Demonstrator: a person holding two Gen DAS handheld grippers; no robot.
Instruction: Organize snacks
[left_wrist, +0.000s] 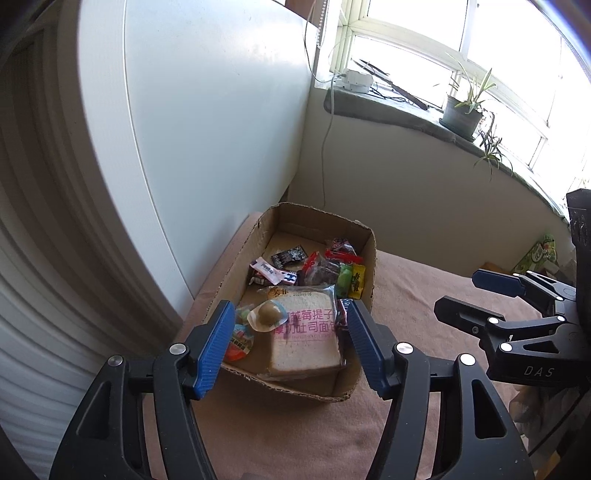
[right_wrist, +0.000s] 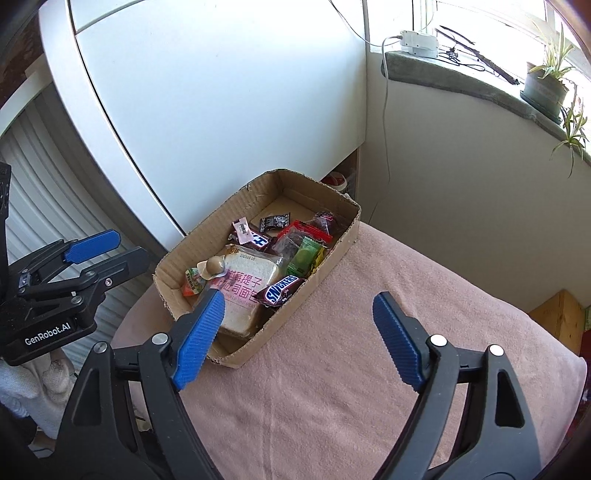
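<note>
Cardboard box (right_wrist: 334, 254) sits on pink-covered tabletop (right_wrist: 369, 369), beside white cabinet (right_wrist: 221, 92). Inside box: wrapped bread slice (right_wrist: 245, 291) at near end, Snickers bar (right_wrist: 280, 290) against its right side, green candy pack (right_wrist: 304, 254), small wrapped sweets toward far end. Left tongs (left_wrist: 290, 345) released, empty, poised above near end of box. Right tongs (right_wrist: 299, 338) released, empty, over tabletop by box's near corner.
</note>
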